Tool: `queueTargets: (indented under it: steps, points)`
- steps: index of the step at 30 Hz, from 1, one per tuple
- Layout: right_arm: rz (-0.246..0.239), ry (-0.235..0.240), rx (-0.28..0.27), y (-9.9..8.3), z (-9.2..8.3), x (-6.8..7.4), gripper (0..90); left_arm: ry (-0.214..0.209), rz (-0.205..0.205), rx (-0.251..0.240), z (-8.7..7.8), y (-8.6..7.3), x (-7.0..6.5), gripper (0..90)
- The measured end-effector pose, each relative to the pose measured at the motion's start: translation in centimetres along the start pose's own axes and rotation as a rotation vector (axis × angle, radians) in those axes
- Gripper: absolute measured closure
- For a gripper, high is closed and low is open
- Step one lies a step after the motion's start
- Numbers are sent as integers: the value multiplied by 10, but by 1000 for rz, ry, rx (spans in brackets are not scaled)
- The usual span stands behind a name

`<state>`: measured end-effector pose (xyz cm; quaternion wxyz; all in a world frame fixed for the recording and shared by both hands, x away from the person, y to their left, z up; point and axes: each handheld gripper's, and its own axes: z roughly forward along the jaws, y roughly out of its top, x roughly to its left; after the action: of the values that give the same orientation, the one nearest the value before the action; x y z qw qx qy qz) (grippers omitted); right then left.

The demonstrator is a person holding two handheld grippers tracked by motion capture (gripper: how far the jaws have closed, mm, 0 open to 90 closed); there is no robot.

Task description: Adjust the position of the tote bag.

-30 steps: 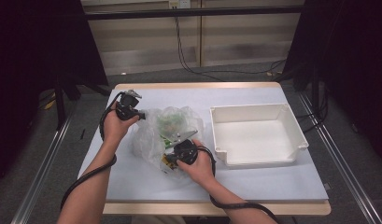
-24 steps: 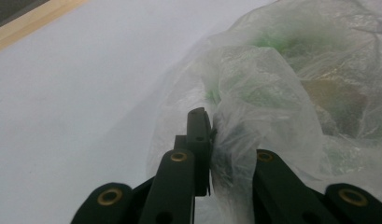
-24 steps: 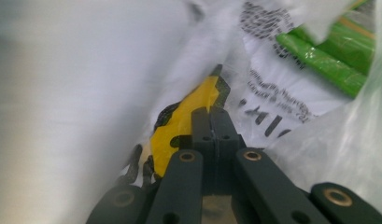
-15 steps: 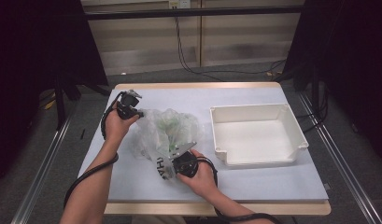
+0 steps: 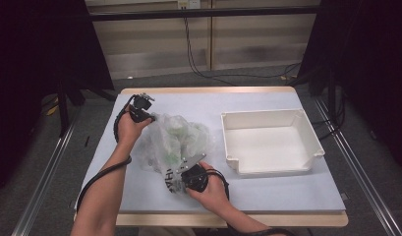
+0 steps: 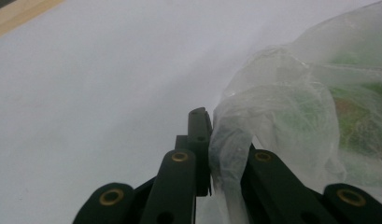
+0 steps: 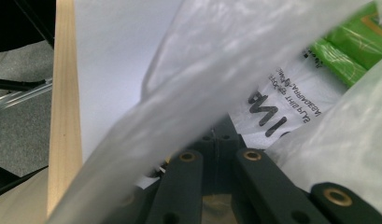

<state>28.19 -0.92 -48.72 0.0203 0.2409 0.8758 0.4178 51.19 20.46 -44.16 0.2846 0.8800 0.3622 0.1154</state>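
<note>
The right tool (image 5: 181, 178) is clamped on the near edge of the clear plastic bag (image 5: 174, 142) (black print and green packets show through the film). Farther back, the left tool (image 5: 152, 116) pinches the bag's far-left corner. The bag lies on the counter (image 5: 267, 189), left of the empty white tray (image 5: 306, 135).

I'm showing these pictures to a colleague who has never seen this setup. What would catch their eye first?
Most striking is the crumpled clear plastic bag with green packets inside, lying left of centre on the pale table. The left claw pinches its far edge and the right claw its near, printed edge. To the right sits an empty white tray.
</note>
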Motion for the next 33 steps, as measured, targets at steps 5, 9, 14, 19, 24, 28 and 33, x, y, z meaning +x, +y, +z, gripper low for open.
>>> queueTargets:
  steps: [5,9,14,19,24,28,33]
  points:
    - [-4,-2,-2,0,0,0,900,-8,-14,22,1,2,5,852]
    - [8,0,-1,0,0,-1,900,-30,-76,32,-3,2,0,699]
    - [25,-1,6,1,0,-3,900,-53,-106,32,-22,0,-3,482]
    - [25,-26,10,5,-3,-5,900,-58,-176,0,-35,-1,-7,319]
    - [27,-52,15,10,-5,-7,889,-67,-180,9,-37,-3,-13,210]
    - [12,-66,20,13,-5,-7,875,-57,-188,14,-36,-2,-20,133]
    - [10,-73,25,14,-4,-6,885,-69,-160,23,-41,1,-24,89]
